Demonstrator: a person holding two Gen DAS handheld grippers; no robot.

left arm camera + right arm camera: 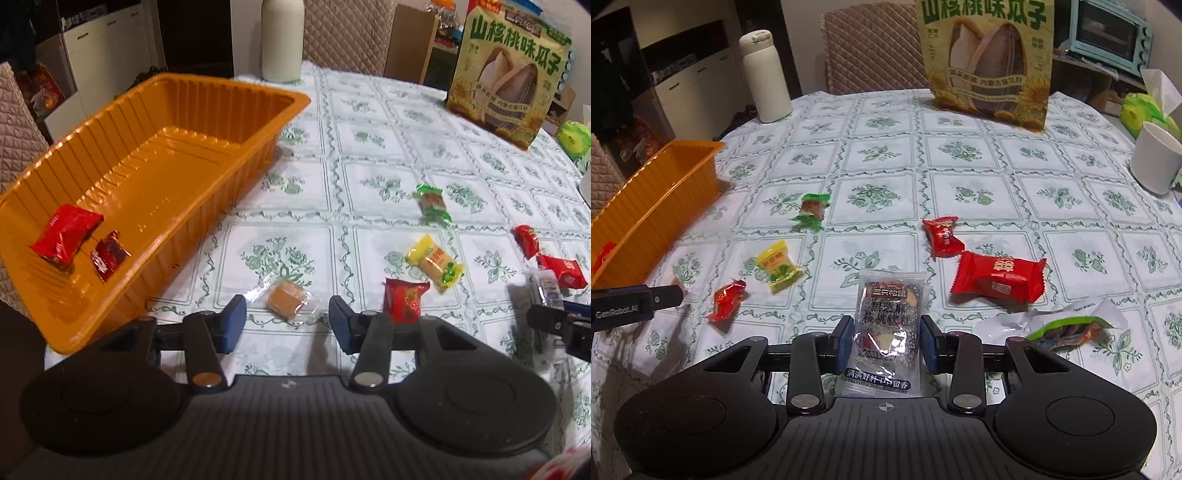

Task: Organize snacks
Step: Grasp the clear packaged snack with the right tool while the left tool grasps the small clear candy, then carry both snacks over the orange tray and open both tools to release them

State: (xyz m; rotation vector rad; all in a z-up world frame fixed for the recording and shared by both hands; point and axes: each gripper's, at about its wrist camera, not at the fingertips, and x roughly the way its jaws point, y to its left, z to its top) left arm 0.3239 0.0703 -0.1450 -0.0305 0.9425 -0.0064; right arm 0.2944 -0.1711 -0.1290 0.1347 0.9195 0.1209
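Observation:
An orange tray (207, 122) stands at the left of the table with two red snacks (66, 232) in its near end. My left gripper (288, 321) is open, low over the cloth, and a clear-wrapped brown biscuit (288, 299) lies just ahead of its fingertips, untouched. My right gripper (886, 341) is shut on a clear packet of dark walnut cake (890, 317), with the pads pressing on both its sides. Loose on the cloth lie a green candy (812, 210), a yellow one (777, 269), a small red packet (726, 301) and two more red ones (997, 280).
A big sunflower-seed bag (990, 59) stands at the back of the table, with a white bottle (764, 77) at the back left. A white cup (1156, 162) sits at the right edge, and a torn green wrapper (1067, 328) lies near my right gripper. Quilted chairs surround the table.

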